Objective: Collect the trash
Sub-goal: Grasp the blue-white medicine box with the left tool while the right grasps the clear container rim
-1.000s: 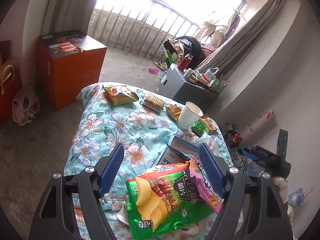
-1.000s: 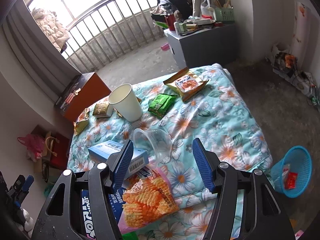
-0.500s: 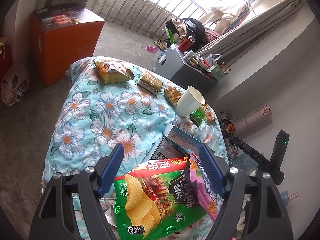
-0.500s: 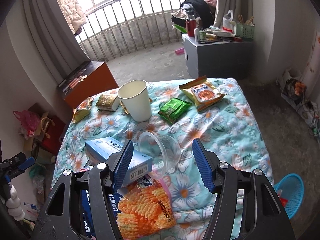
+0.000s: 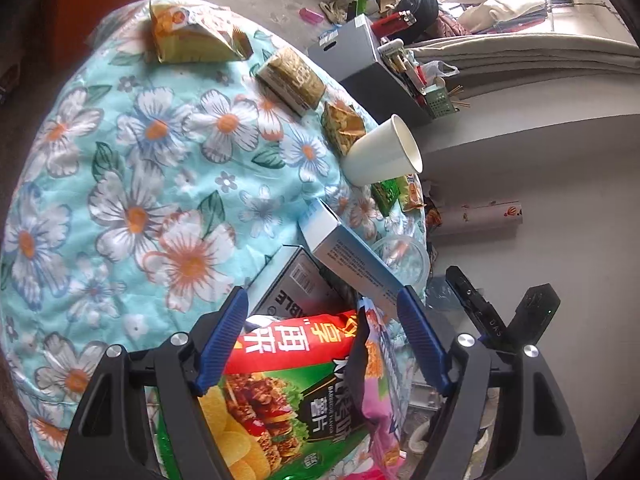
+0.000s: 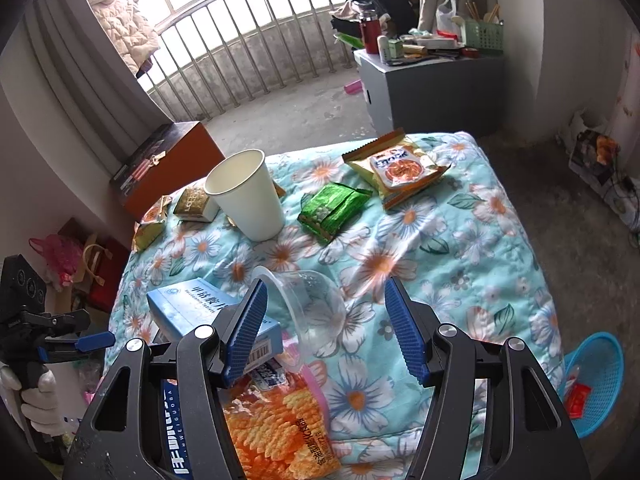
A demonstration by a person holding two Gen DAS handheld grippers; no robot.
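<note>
Floral quilt (image 6: 460, 240) covers the table and carries snack wrappers. Left gripper (image 5: 324, 344) stands wide apart just above the green chip bag (image 5: 272, 400), holding nothing. Right gripper (image 6: 324, 332) is also spread, empty, framing the clear plastic cup (image 6: 312, 304) lying on its side.

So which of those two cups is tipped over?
The clear plastic cup, lying on its side just ahead of the right gripper. The white paper cup farther back stands upright, mouth up.
</note>
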